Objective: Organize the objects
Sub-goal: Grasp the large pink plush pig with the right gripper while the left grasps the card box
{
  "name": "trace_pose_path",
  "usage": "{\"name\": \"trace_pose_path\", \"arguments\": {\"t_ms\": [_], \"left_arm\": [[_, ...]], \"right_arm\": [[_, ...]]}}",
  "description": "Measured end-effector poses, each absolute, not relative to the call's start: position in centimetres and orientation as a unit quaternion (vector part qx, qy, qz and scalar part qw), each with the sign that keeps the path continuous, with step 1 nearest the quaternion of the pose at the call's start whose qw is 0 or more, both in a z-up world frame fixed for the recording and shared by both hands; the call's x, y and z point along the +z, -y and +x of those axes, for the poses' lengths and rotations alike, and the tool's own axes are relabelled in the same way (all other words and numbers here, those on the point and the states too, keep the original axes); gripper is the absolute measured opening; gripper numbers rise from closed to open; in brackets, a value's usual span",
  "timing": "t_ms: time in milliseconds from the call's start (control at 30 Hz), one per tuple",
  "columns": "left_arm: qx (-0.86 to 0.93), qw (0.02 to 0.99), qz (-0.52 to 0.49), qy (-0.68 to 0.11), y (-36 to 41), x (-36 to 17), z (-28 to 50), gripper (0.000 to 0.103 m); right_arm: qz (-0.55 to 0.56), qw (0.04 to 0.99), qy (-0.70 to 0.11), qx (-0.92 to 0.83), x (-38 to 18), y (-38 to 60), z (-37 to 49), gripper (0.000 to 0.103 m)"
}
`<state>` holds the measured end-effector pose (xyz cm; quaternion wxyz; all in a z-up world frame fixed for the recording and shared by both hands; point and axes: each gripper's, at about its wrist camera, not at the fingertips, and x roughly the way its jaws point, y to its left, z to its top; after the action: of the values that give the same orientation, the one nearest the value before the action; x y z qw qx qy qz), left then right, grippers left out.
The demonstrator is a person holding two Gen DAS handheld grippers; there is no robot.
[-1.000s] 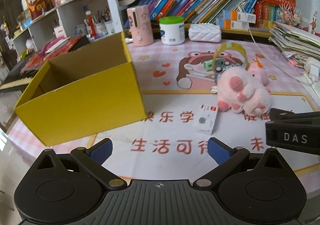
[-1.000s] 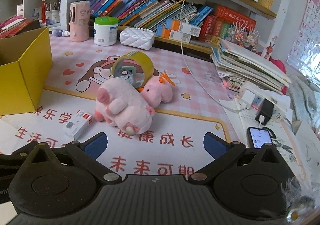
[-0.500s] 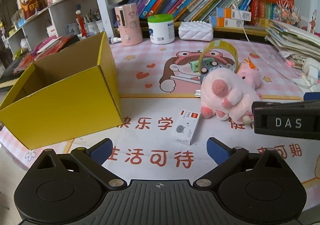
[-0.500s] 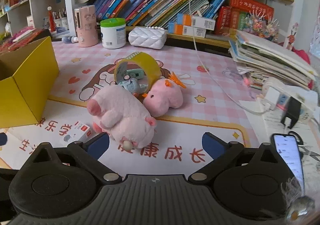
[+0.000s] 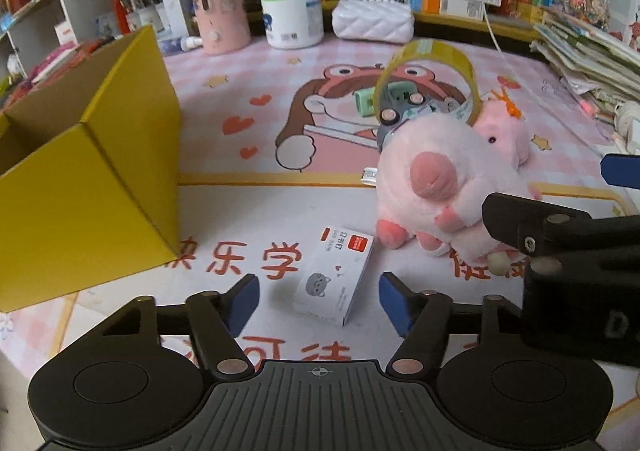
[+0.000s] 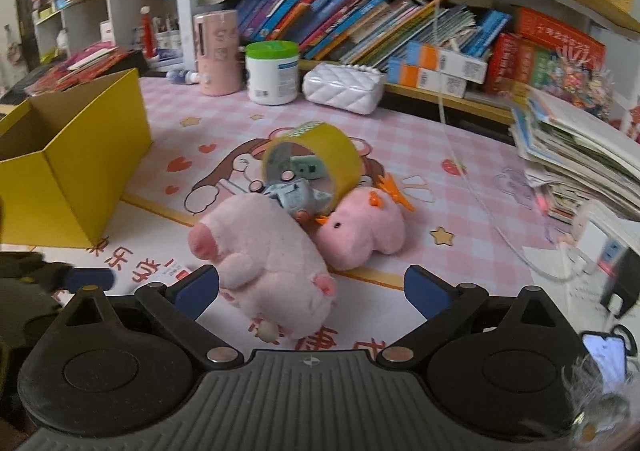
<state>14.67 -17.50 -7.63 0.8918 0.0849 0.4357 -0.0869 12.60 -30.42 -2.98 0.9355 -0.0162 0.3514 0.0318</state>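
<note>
A small white card box point(image 5: 332, 275) with a red label lies on the pink mat, between the blue pads of my left gripper point(image 5: 319, 301). Its jaws are closing, and a gap still shows on each side of the box. An open yellow carton point(image 5: 88, 187) stands to the left. My right gripper point(image 6: 310, 289) is open, with the big pink pig plush point(image 6: 264, 255) lying between its fingers and not pressed by them. Behind the pig lie a smaller pink plush point(image 6: 364, 231), a yellow tape roll point(image 6: 320, 155) and a small toy car point(image 6: 294, 197).
A white jar point(image 5: 292, 15), a pink canister point(image 5: 218, 7) and a white quilted pouch point(image 5: 374, 19) stand at the back before shelves of books. Stacked papers point(image 6: 580, 155), a cable and a phone point(image 6: 604, 355) crowd the right side.
My left gripper has come forward and down over the white box, and its jaws have narrowed around it. My right gripper has closed in on the big pig plush.
</note>
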Motion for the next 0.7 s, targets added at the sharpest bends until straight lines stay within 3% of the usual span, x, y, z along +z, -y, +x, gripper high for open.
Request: {"name": "trace_pose_path", "arguments": {"t_ms": [167, 333, 700], "left_arm": [[-0.096, 0.890, 0.068, -0.441, 17.3, -7.7, 15.4, 0.054], [-0.103, 0.890, 0.064, -0.440, 17.1, -7.6, 15.5, 0.028], [-0.052, 0.898, 0.037, -0.436, 13.6, -6.0, 14.1, 0.028]], "right_arm": [[-0.008, 0.929, -0.368, 0.046, -3.5, 30.6, 13.7, 0.101], [-0.005, 0.923, -0.380, 0.057, -3.9, 30.3, 14.6, 0.101], [-0.017, 0.913, -0.400, 0.079, -4.8, 28.2, 16.5, 0.100]]}}
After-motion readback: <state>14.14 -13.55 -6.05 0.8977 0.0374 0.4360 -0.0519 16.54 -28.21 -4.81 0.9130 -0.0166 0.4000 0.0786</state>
